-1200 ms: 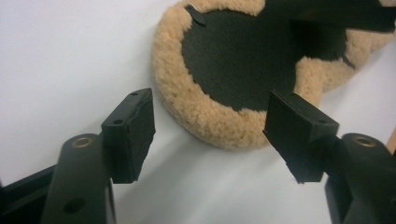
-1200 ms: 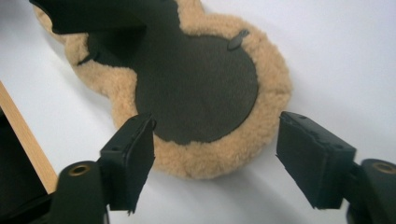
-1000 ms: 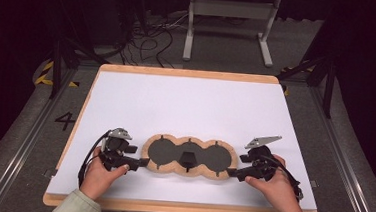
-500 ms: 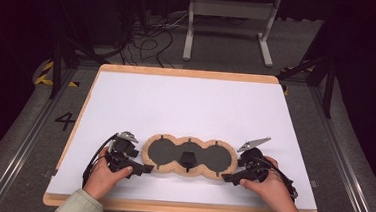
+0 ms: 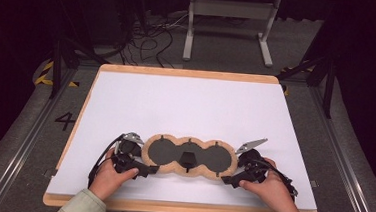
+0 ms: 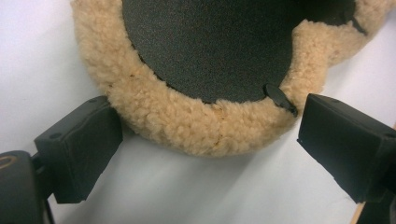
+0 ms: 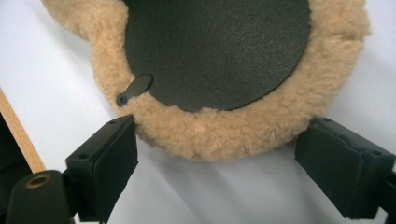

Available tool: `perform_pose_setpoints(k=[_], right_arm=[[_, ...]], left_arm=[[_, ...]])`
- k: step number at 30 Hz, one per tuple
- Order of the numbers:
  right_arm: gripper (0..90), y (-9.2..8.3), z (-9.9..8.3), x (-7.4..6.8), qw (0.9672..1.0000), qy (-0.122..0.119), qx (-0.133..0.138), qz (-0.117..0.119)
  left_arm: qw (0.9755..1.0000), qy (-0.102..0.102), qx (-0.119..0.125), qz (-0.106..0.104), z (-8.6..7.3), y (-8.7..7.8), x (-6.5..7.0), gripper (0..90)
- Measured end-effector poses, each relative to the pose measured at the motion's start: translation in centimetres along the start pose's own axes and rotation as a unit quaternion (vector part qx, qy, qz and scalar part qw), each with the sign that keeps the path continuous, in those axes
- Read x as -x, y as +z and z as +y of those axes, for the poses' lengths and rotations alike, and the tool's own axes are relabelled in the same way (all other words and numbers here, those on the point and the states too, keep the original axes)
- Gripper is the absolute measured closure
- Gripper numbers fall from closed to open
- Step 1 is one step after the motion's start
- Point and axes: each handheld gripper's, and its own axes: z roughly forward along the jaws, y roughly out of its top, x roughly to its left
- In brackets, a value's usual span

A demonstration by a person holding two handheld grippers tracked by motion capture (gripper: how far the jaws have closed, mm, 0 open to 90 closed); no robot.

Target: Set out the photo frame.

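Observation:
A three-lobed pad [image 5: 189,157] with a tan fleece rim and dark round centres lies flat on the white table top [image 5: 186,106], near its front edge. My left gripper [image 5: 145,161] is at the pad's left end. Its jaws have just been opening and now stand open, one on each side of the fleece rim [image 6: 187,121], with my left gripper [image 6: 210,149] close in front of it. My right gripper [image 5: 232,170] is at the right end, its jaws also just opened. They straddle the fleece rim [image 7: 224,130], and my right gripper [image 7: 217,163] grips nothing.
The table has a wooden border [image 5: 179,206] close behind both hands. A small dark tab [image 5: 187,161] sits on the pad's middle lobe. Beyond the table's far edge stand a metal frame [image 5: 229,18] and loose cables [image 5: 145,38] on the floor.
The grey plates on both grippers have shifted inward toward the pad. The pad lies where it was.

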Motion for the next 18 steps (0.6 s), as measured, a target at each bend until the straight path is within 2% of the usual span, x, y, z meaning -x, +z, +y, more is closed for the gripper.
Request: perform_pose_setpoints(k=[1, 2, 6, 9, 11, 14, 18], right_arm=[[14.2, -0.04, 0.02, -0.03, 1.0000, -0.001, -0.004, 0.000], [14.2, -0.04, 0.02, -0.03, 1.0000, -0.001, -0.004, 0.000], [15.4, -0.31, 0.02, -0.18, 0.9997, 0.004, -0.022, 0.008], [13.9, -0.17, 0.22, -0.44, 0.9995, 0.011, -0.029, 0.005], [14.2, -0.13, 0.29, -0.47, 0.9995, 0.014, -0.029, 0.003], [14.3, -0.21, 0.25, -0.24, 0.9993, 0.027, -0.022, 0.013], [14.2, -0.30, 0.28, 0.01, 0.9988, 0.039, -0.019, 0.023]], left_arm=[[1.0000, 0.006, 0.003, 0.007, 0.02, 0.04, 0.01, 8.3], [1.0000, 0.000, 0.002, 0.006, -0.03, 0.04, 0.12, 8.3], [0.9999, -0.002, 0.010, 0.004, -0.10, -0.06, -0.10, 10.2], [0.9999, -0.007, 0.010, 0.003, -0.13, -0.10, -0.07, 11.1], [0.9999, -0.012, 0.011, 0.001, -0.13, -0.14, -0.12, 11.3], [0.9996, -0.022, 0.014, -0.007, -0.12, -0.21, -0.28, 12.6], [0.9995, -0.024, 0.018, -0.009, -0.08, -0.26, -0.47, 13.7]])
